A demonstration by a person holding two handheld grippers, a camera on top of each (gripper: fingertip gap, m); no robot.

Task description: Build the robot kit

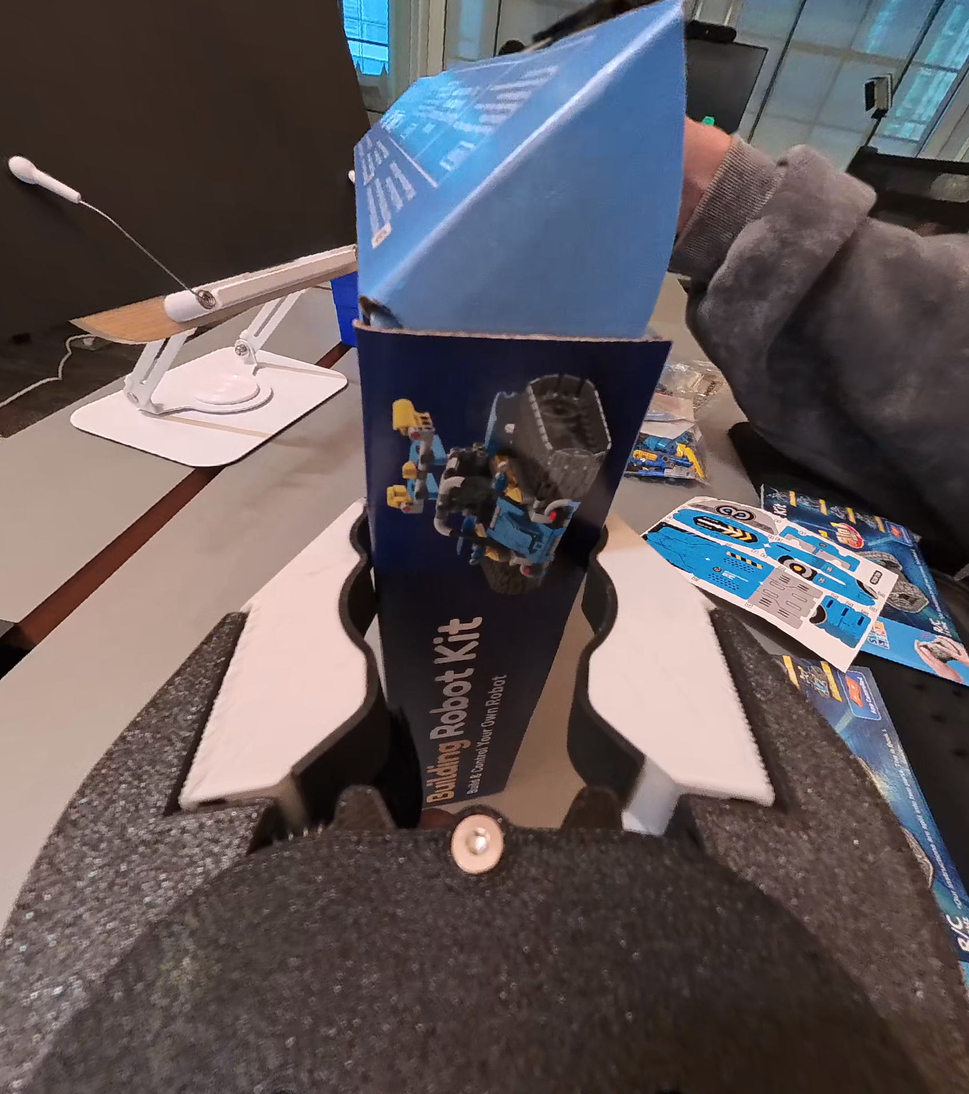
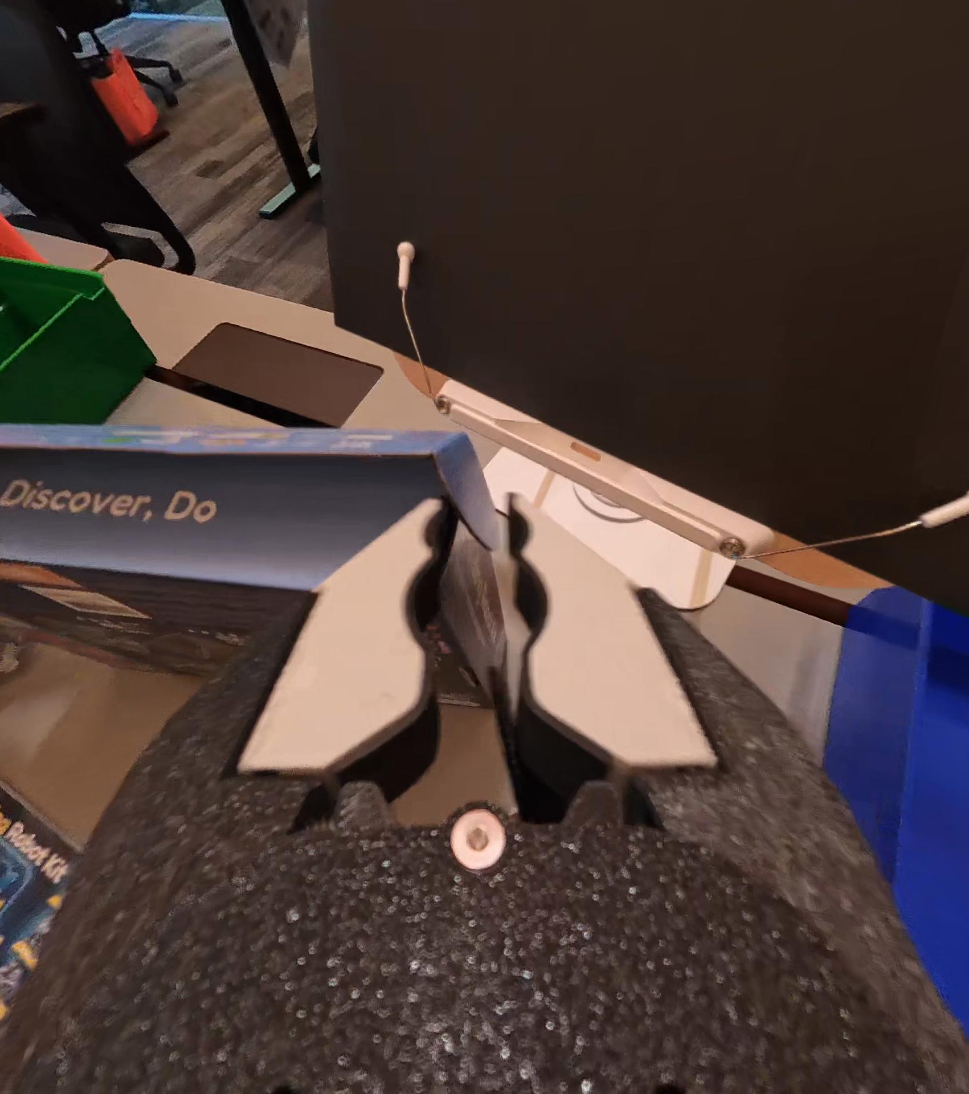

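Note:
A dark blue cardboard toy-kit box (image 1: 470,621) with a picture of a tracked robot stands on end between my left gripper's (image 1: 483,521) white fingers, which press both its sides. Its lighter blue lid (image 1: 529,195) stands open above. In the right wrist view the same box (image 2: 174,503) lies to the left. My right gripper (image 2: 477,509) is closed on the box's end flap (image 2: 479,615) at its corner. A person's grey sleeve (image 1: 855,331) reaches behind the lid.
A white stand with two wire arms (image 1: 203,391) sits at the back of the grey table (image 1: 56,521). A sticker sheet (image 1: 766,568), booklets (image 1: 884,799) and bags of parts (image 1: 668,456) lie at the right. A green bin (image 2: 38,343), a blue bin (image 2: 943,740) and a black panel (image 2: 677,237) surround the work area.

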